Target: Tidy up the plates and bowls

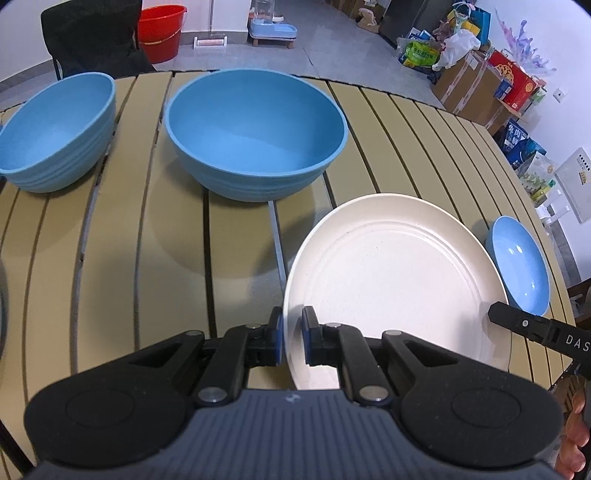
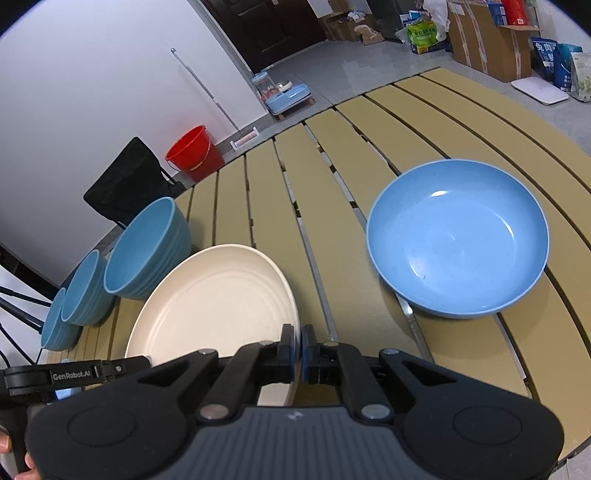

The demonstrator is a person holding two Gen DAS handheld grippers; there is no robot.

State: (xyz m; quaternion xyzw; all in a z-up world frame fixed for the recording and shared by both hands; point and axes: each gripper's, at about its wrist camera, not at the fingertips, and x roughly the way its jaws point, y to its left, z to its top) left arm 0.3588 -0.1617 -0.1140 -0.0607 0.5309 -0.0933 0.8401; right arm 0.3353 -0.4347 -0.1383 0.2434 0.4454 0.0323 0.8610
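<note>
Both grippers hold one white plate, tilted above the slatted table. My left gripper is shut on the plate's left rim. My right gripper is shut on the right rim of the same plate; its tip also shows in the left wrist view. A large deep blue bowl stands ahead of the left gripper and a second deep blue bowl stands to its left. A shallow blue bowl sits on the table right of the plate; it also shows in the left wrist view.
The tan slatted table has a curved far edge. In the right wrist view, three deep blue bowls stand in a row at the left. Beyond the table are a black chair, a red bucket and cardboard boxes.
</note>
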